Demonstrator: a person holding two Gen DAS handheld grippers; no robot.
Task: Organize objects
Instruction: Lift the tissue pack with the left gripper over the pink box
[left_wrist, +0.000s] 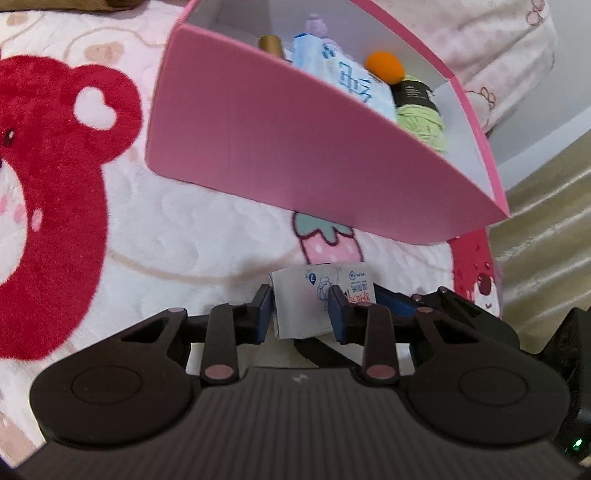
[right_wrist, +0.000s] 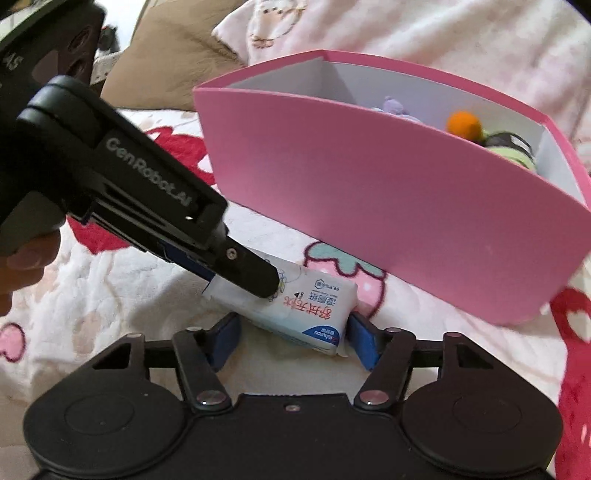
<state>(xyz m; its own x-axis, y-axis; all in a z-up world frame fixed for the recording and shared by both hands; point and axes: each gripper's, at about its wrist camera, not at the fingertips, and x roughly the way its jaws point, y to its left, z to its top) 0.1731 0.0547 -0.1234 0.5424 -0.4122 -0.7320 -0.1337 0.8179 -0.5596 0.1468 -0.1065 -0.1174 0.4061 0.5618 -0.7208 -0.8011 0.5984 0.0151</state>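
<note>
Left gripper (left_wrist: 301, 308) pinches wipes packet (left_wrist: 314, 299) over plush bear-print blanket (left_wrist: 110, 229); right gripper (right_wrist: 291, 341) spread

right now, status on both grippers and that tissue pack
Left gripper shut on tissue pack. Right gripper open, straddling the pack's end. Pink box just beyond, already holding items. Nothing in the way.

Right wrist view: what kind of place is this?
Likely a bedroom, on a bed: a fluffy white blanket with red bear print, a pink-patterned pillow behind, and a pink cardboard box of odds and ends resting on the bedding.
</note>
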